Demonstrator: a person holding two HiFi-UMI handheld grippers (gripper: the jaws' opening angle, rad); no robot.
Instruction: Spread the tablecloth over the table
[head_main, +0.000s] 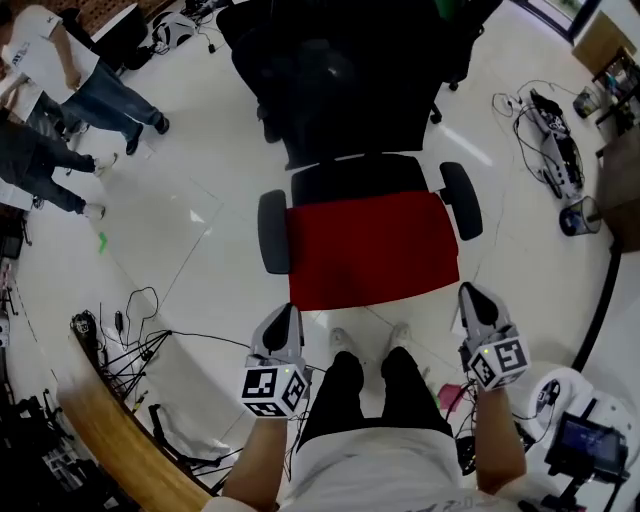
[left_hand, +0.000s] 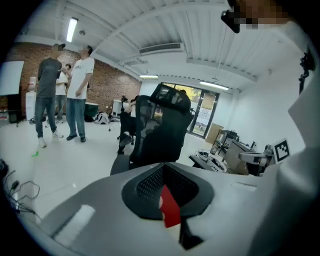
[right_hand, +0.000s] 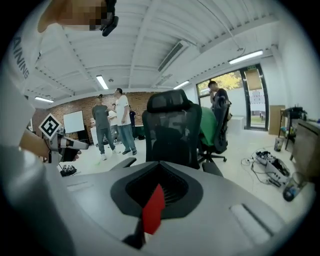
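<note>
- The left claw (head_main: 285, 318) is pressed together on a small fold of the red cloth (head_main: 370, 250). The left gripper view shows the red corner (left_hand: 170, 207) sticking out between the jaws.
- The right claw (head_main: 472, 298) is closed in the same way, and the right gripper view shows it pinching its own red corner (right_hand: 152, 210).
- The cloth lies straight ahead of both claws, over the seat of a black chair (head_main: 355, 90). It is not on any table.
- Its long axis runs from left to right, from one claw to the other. The near edge hangs at the front of the seat, with one claw at each near corner, so neither hand is nearer than the other.
- The far edge lies against the chair back, away from the person.
- The cloth is plain dark red and thin. It lies mostly flat on the seat, with only soft creases, and I judge it will hang limp when it is lifted.
- I judge that the spreading itself is not yet begun. The only table-like thing in view is a curved wooden top (head_main: 110, 430) at the lower left of the head view, well apart from the cloth.
</note>
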